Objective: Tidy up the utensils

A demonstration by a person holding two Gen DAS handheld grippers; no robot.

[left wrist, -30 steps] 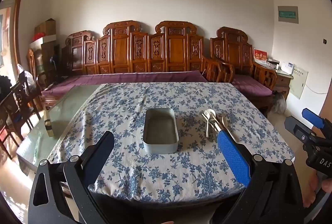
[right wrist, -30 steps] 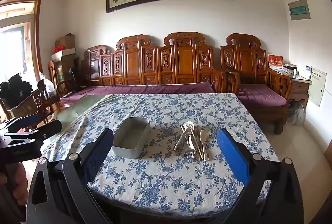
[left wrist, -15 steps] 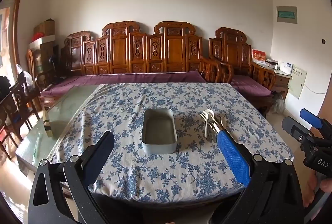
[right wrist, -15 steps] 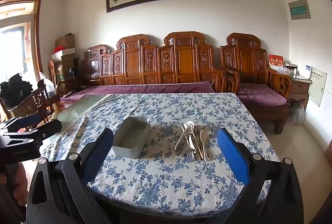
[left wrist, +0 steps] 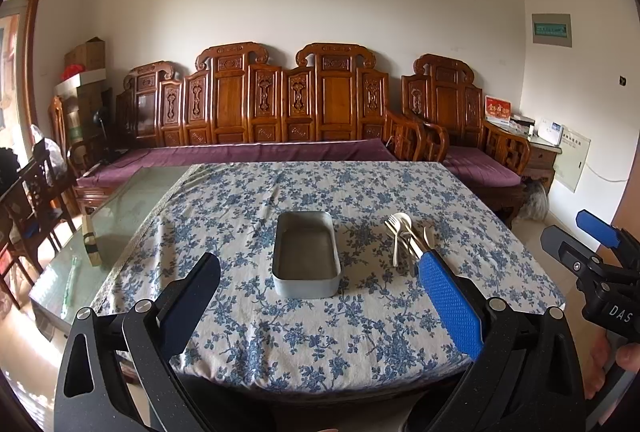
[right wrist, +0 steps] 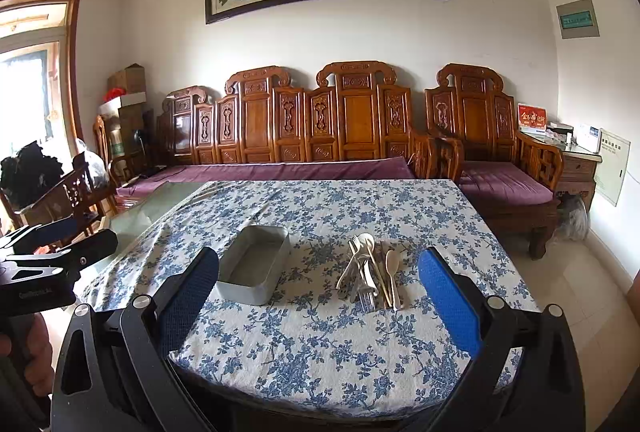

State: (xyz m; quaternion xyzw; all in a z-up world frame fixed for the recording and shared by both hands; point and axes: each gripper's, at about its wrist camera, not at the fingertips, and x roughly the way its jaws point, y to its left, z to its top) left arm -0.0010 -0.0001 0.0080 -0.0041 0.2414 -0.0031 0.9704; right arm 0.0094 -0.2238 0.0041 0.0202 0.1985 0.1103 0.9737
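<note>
A grey rectangular metal tin (left wrist: 306, 255) (right wrist: 255, 265) sits empty near the middle of the floral tablecloth. To its right lies a pile of utensils (left wrist: 407, 236) (right wrist: 370, 271): forks, spoons and a knife, pale and metal. My left gripper (left wrist: 320, 296) hangs open above the table's near edge, in line with the tin. My right gripper (right wrist: 318, 292) is open too, held short of the near edge, facing the gap between tin and utensils. Neither holds anything.
The table (left wrist: 360, 352) carries a blue-flowered cloth; bare glass (left wrist: 132, 200) shows on its left side with a small box (left wrist: 91, 246) on it. A carved wooden sofa (right wrist: 320, 136) stands behind. Chairs (left wrist: 28, 192) crowd the left; tiled floor lies to the right.
Both views have barely shifted; the left gripper has drifted slightly, with the tin a touch more centred. Both stay open.
</note>
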